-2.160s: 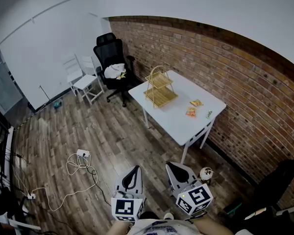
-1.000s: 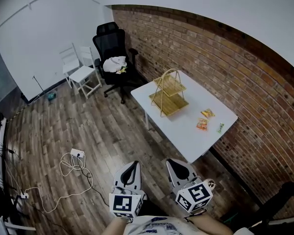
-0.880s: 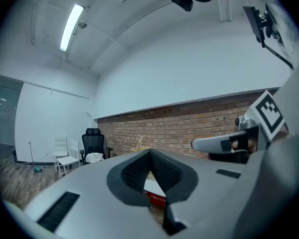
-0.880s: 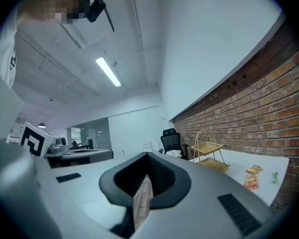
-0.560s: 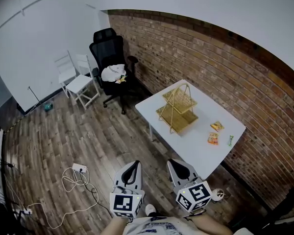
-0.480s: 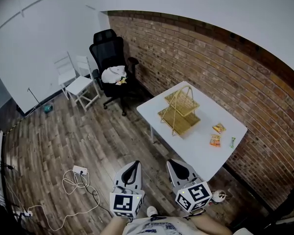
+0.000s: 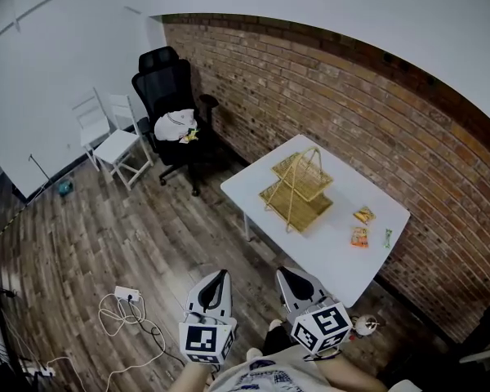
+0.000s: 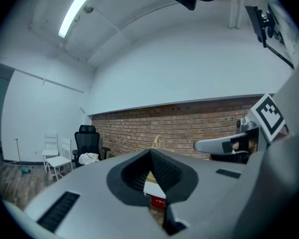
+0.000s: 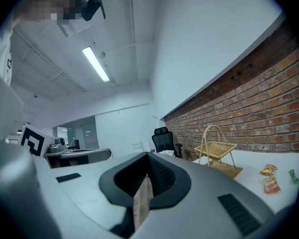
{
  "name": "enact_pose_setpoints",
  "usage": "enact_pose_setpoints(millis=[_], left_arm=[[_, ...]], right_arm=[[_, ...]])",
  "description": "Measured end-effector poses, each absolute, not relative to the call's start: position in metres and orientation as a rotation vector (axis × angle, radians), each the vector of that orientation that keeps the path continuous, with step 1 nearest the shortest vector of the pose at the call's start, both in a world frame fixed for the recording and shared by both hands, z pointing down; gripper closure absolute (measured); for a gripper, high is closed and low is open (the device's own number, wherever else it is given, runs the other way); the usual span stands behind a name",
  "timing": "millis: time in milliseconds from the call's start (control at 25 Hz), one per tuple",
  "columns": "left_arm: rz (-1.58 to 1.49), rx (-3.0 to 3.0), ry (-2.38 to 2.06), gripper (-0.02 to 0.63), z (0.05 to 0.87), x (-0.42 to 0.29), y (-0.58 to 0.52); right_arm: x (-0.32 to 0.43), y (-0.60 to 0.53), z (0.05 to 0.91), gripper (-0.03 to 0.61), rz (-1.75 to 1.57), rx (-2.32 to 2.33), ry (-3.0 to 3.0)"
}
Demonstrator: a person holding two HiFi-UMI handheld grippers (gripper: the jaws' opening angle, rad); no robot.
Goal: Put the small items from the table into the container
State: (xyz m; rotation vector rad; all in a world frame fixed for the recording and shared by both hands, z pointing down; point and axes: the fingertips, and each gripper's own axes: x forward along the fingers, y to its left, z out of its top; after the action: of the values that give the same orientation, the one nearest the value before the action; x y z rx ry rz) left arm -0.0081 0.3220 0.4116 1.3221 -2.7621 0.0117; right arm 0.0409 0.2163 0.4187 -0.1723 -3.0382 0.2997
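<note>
A white table (image 7: 335, 256) stands against the brick wall, ahead and to the right of me. On it is a two-tier wicker basket stand (image 7: 298, 188). Right of the stand lie two orange packets (image 7: 363, 215) (image 7: 358, 236) and a small green item (image 7: 386, 237). My left gripper (image 7: 220, 275) and right gripper (image 7: 284, 273) are held side by side over the floor, short of the table's near edge. Both are shut and empty. The right gripper view shows the basket stand (image 9: 220, 153) and the packets (image 9: 268, 170) beyond the closed gripper (image 9: 148, 156). The left gripper (image 8: 150, 153) points toward the table's edge (image 8: 152, 187).
A black office chair (image 7: 167, 84) with a white cloth on its seat stands at the wall's far end. Two white chairs (image 7: 110, 133) are beside it. A power strip and loose cables (image 7: 129, 300) lie on the wooden floor at left. A small round object (image 7: 365, 325) sits near the table's leg.
The table and basket stand have drawn nearer and shifted in the head view as I walked toward them. Both grippers kept their shut, side-by-side pose.
</note>
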Motion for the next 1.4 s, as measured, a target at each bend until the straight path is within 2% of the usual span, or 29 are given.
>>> enact_pose_setpoints(millis=[520, 840, 1400], left_arm=[[0.045, 1.381, -2.713, 0.565, 0.423, -0.085, 0.268], [0.039, 1.474, -2.651, 0.565, 0.423, -0.143, 0.184], [0.067, 1.735, -2.491, 0.565, 0.424, -0.182, 0.012]], right_arm=[[-0.032, 0.156, 0.432, 0.558, 0.302, -0.047, -3.043], [-0.080, 0.085, 0.434, 0.559, 0.321, 0.045, -3.029], [-0.103, -0.071, 0.443, 0.560, 0.350, 0.327, -3.005]])
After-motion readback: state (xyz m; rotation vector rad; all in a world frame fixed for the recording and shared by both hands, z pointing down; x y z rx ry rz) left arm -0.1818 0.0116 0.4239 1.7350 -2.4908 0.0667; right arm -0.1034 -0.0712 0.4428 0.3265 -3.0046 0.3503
